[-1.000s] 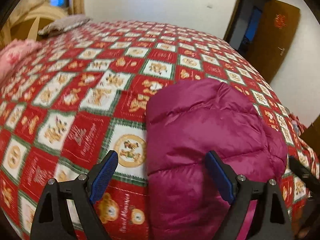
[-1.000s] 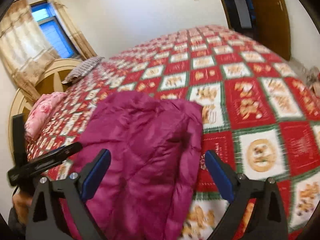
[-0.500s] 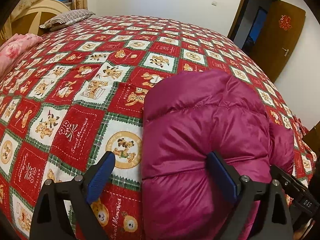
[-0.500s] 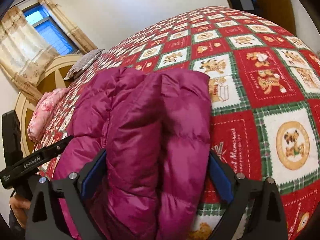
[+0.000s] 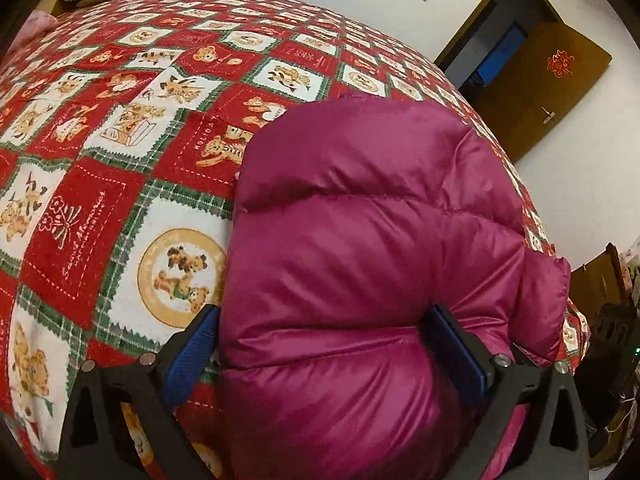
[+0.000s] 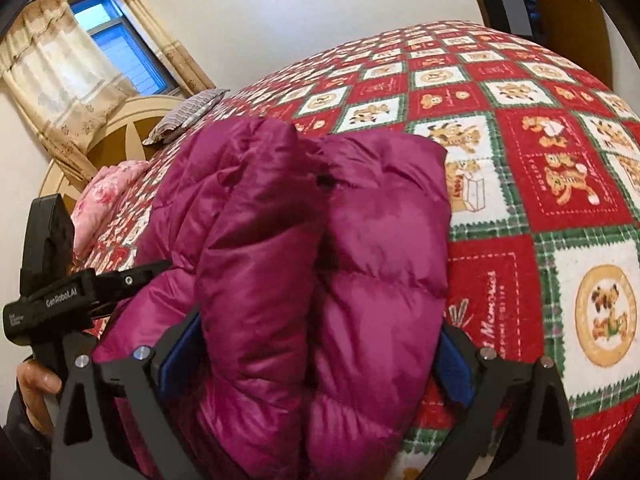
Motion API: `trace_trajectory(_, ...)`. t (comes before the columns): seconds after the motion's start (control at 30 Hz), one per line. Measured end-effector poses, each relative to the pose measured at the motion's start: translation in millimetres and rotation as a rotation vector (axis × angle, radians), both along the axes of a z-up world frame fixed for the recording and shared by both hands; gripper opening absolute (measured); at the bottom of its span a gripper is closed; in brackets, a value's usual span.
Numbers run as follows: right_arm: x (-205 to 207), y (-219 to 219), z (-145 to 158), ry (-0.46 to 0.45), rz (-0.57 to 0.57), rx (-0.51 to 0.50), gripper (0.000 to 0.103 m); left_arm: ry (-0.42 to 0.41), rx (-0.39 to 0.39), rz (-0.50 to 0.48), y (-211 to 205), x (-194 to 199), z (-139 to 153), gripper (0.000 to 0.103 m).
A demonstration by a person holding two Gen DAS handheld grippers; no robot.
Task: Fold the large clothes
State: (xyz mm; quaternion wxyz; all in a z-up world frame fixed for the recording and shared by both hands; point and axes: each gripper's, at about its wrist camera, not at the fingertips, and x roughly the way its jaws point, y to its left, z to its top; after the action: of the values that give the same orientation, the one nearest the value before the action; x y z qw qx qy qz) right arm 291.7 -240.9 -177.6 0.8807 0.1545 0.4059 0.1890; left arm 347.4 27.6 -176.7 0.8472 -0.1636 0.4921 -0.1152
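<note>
A magenta puffer jacket [image 5: 360,248] lies folded in a thick bundle on the bed's near edge; it also shows in the right wrist view [image 6: 312,264]. My left gripper [image 5: 324,344] is wide open, its blue pads straddling the bundle's near left end, the jacket bulging between them. My right gripper [image 6: 316,352] is wide open too and straddles the bundle's near right end. The left gripper's body [image 6: 60,300] shows at the left of the right wrist view, held by a hand.
A red, white and green teddy-bear quilt [image 5: 120,140] covers the bed. A striped pillow [image 6: 188,114] and pink bedding [image 6: 108,196] lie by the headboard. A brown door [image 5: 540,80] stands open beyond the bed's far right. A curtained window [image 6: 100,52] is behind the headboard.
Both grippers have moved forward and down onto the jacket, from hovering before it to straddling its near ends. The jaws stayed wide open.
</note>
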Motion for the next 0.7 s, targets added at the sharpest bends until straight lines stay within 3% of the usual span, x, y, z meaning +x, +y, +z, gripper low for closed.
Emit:
trace_trajectory(0.1,6,9,-1,-0.004,0.015,-0.035,0.103,-0.028,0.061,-0.013,-11,0,2,0.102)
trace_trajectory(0.27,9,11,-3,0.002,0.024,-0.058,0.102,-0.037,0.07,-0.022,-13,3,-1,0.102)
trace_trajectory(0.37,9,15,-3,0.002,0.035,-0.077,0.097,-0.045,0.085,-0.027,-15,4,-2,0.102)
trace_trajectory(0.47,8,21,-2,0.0,0.063,-0.096,0.081,-0.044,0.093,-0.031,-15,4,-4,0.101)
trace_trajectory(0.7,7,23,-4,-0.007,0.056,-0.087,0.08,-0.048,0.096,-0.041,-16,6,-6,0.101)
